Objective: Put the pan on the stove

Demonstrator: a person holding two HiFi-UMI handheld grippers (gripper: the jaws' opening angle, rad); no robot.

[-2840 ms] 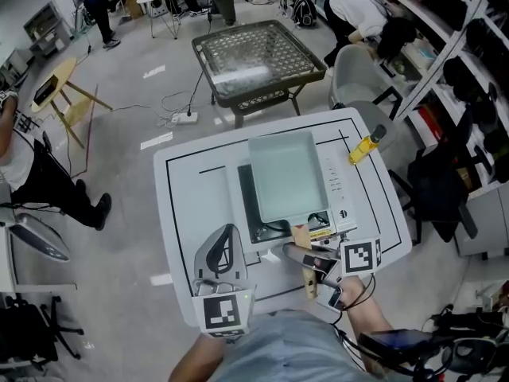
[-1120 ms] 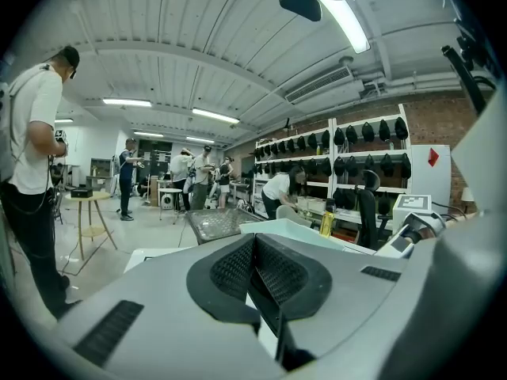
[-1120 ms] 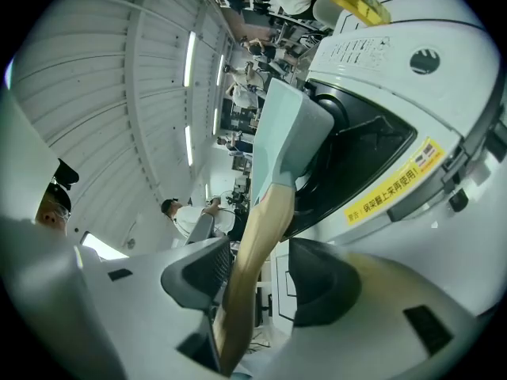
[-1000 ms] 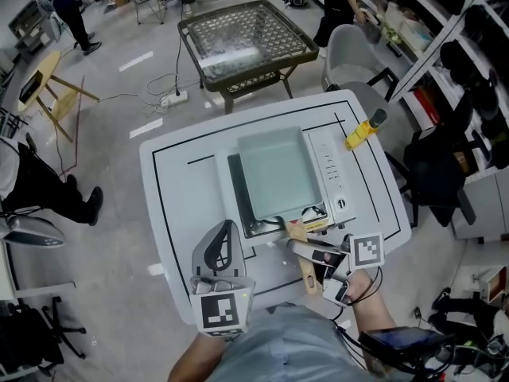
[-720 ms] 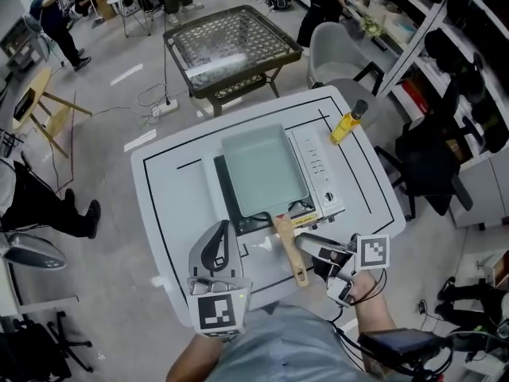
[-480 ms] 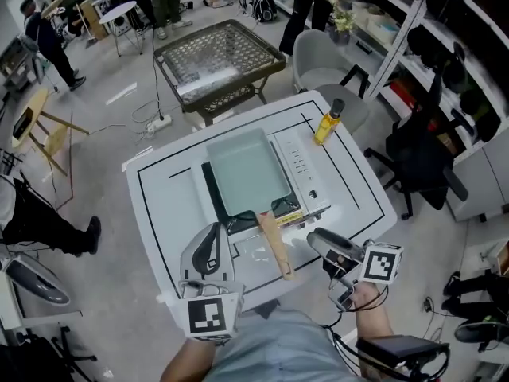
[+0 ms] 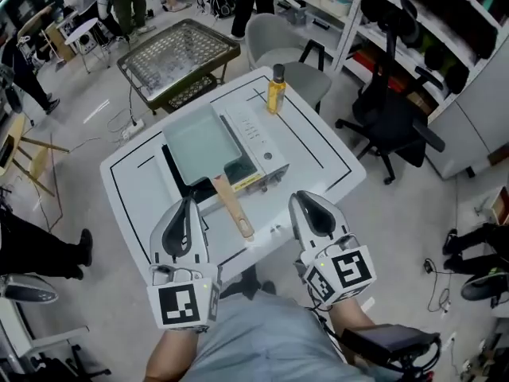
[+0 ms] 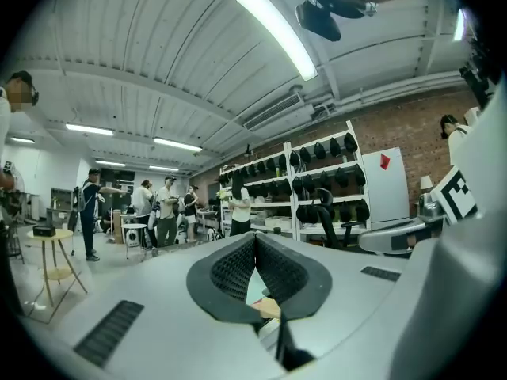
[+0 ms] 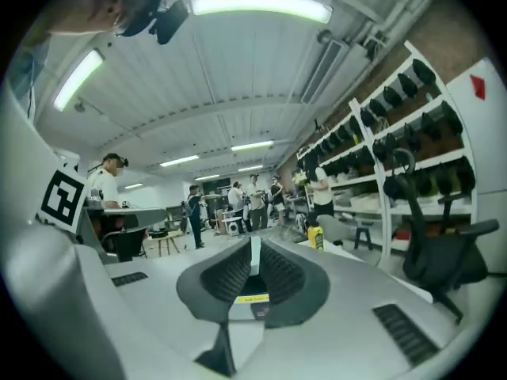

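The rectangular pale green pan (image 7: 200, 142) sits on the portable stove (image 7: 256, 140) on the white table (image 7: 314, 146). Its wooden handle (image 7: 233, 207) points toward me and nothing holds it. My left gripper (image 7: 188, 204) hovers left of the handle with its jaws together. My right gripper (image 7: 301, 199) hovers right of the handle, apart from it; its jaws are closing, nearly together, with nothing between them. In the left gripper view the gripper (image 8: 255, 237) is shut and the handle (image 8: 268, 307) shows below its tips. In the right gripper view the gripper (image 9: 252, 245) points over the stove (image 9: 252, 299).
A yellow oil bottle (image 7: 276, 88) stands at the table's far edge. Behind it are a grey chair (image 7: 278, 46) and a metal mesh table (image 7: 176, 54). A black office chair (image 7: 390, 122) stands to the right, shelves behind it. People stand at the back left.
My right gripper let go of the pan handle, drew back to the right and closed its jaws. The pan stays on the stove. The head view has pulled back and turned.
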